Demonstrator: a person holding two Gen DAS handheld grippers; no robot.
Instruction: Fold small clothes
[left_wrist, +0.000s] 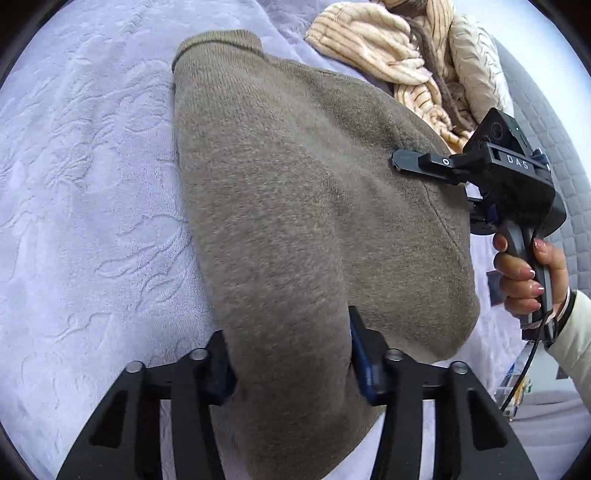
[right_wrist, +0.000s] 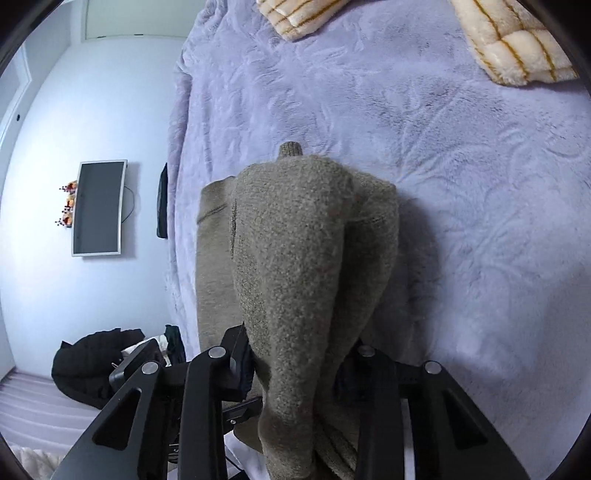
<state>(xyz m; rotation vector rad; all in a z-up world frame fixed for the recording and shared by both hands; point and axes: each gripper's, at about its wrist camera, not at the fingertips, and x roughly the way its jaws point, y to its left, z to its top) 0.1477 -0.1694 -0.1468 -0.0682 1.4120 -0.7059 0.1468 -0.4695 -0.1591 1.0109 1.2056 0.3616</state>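
Between both tongs' pads, clamped, hangs the olive sweater (left_wrist: 295, 192) over the bedspread (left_wrist: 92, 166).

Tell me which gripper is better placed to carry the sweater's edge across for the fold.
Probably the right gripper: it pinches the brown sweater at its outer edge. The left gripper clamps the near end.

The sweater (left_wrist: 295, 192) is a plain olive-taupe knit. Under it the bedspread (left_wrist: 92, 184) is pale lilac with an embossed leafy pattern. The fleece blanket (left_wrist: 373, 40) is cream with thin brown-gold stripes. Both grippers are black — the left gripper (left_wrist: 291, 365) has blue pads (left_wrist: 364, 369). A dark-screened monitor (right_wrist: 98, 208) has a white frame.
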